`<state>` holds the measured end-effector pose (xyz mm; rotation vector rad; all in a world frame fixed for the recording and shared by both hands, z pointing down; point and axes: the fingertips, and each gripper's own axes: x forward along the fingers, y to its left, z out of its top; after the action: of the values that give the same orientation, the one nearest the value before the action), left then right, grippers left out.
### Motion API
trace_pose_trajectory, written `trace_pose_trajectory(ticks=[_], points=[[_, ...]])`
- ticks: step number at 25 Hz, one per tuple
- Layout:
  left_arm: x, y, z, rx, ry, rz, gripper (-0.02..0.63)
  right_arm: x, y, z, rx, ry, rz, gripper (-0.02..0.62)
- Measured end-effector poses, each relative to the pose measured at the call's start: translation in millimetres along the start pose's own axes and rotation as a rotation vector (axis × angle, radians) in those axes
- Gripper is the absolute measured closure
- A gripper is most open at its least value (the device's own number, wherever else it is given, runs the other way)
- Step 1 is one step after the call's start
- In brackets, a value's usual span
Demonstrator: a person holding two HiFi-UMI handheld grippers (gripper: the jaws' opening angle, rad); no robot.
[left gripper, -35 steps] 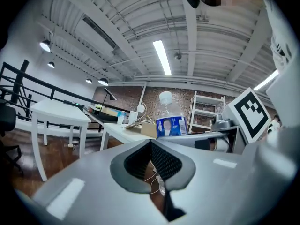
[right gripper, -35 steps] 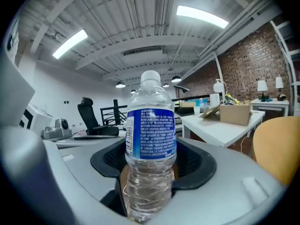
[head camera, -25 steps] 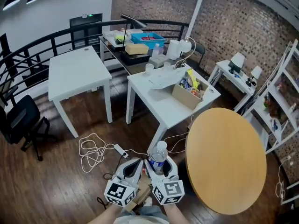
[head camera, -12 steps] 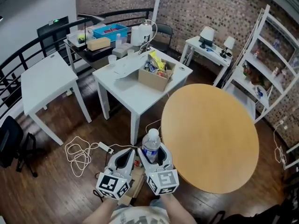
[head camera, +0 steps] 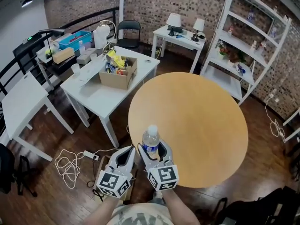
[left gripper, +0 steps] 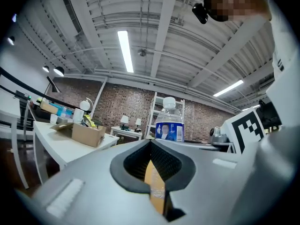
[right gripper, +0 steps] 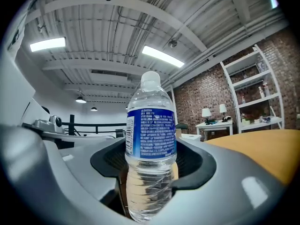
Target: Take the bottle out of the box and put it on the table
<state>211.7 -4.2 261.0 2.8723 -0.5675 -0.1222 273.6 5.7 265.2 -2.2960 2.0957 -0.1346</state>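
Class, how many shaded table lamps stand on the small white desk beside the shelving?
2: one white-shaded lamp on the small white desk's left, second lamp at its right end. None seems hidden.

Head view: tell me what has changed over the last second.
The person turned: the round wooden table swung from the right to straight ahead, and the white table with the cardboard box slid up-left. Unchanged: bottle upright in the right hand-held gripper, left hand-held gripper shut and empty.

Clear bottle (head camera: pixel 150 139) upright, seemingly over round table (head camera: pixel 197 121).
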Motion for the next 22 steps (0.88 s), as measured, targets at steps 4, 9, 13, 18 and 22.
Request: trace_pose_trajectory(ticks=[4, 9, 13, 18, 22], points=[[38.4, -43.5, -20.1, -0.01, 0.046, -0.064, 0.612, -24.9, -55.1, -4.5, 0.012, 0.004, -0.059, 0.302], [87.7, -94.0, -40.6, -0.048, 0.098, -0.149, 0.612, -47.1, -123.8, -6.2, 0.03, -0.001, -0.119, 0.301], [120.1, -127.1, -57.8, -0.055, 0.134, -0.188, 0.612, -60.6, -173.5, -12.7, 0.044, -0.002, -0.165, 0.301], [158.1, -151.4, -79.2, -0.049, 0.182, -0.209, 0.612, -67.9, -226.3, -18.2, 0.02, -0.007, -0.222, 0.302], [182.9, -167.6, -97.4, -0.056, 0.225, -0.231, 0.612, -71.5, -266.7, -29.4, -0.017, 0.002, -0.264, 0.301]])
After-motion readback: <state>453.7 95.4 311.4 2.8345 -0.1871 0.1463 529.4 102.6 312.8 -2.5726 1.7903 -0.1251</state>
